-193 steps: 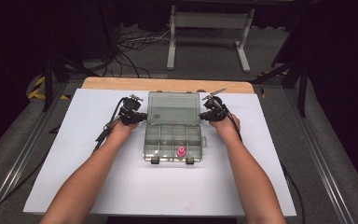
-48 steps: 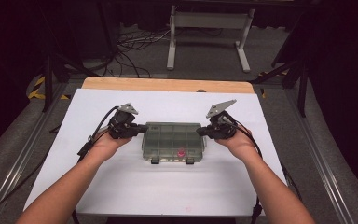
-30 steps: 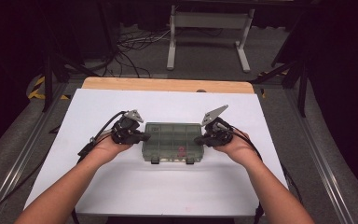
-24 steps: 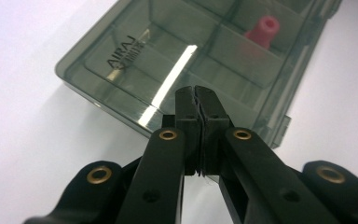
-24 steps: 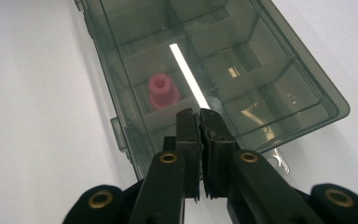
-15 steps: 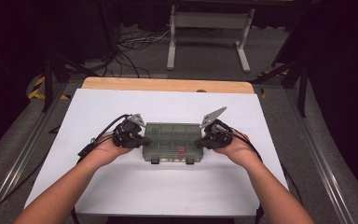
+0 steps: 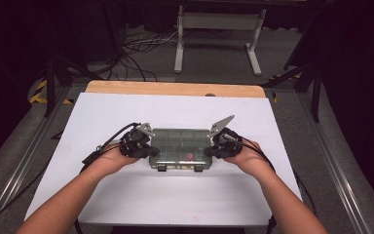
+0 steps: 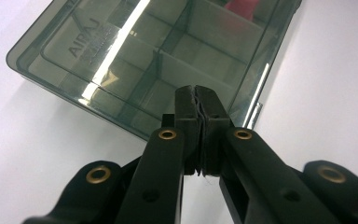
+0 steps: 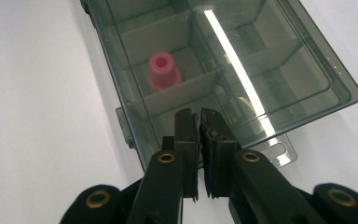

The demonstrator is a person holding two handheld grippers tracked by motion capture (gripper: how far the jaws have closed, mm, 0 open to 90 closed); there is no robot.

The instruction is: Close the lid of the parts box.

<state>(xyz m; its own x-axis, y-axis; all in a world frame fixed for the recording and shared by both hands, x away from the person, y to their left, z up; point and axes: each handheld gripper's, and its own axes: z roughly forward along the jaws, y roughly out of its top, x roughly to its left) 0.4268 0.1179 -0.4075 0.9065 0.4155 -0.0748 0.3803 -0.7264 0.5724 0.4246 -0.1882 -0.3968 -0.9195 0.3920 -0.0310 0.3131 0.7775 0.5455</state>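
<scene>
White counter (image 7: 126,195), dark room. Item: smoky clear-plastic compartment box (image 7: 177,141), lid down, between my clenched, empty left hand-held gripper (image 7: 149,151) and right hand-held gripper (image 7: 208,150). I judge it light, rigid, slick; grip end walls.

White table top (image 7: 175,112) spread across the middle, with a bare strip of light wood (image 7: 175,88) along the far edge. Beyond that, grey floor (image 7: 214,58) carrying a tangle of black cables (image 7: 141,46) and a pale metal stand (image 7: 219,36) on two splayed feet. Yellow-and-black hazard tape (image 7: 41,90) near the far left corner. Metal rails (image 7: 24,161) flanking both long sides, dark surroundings further out.
</scene>
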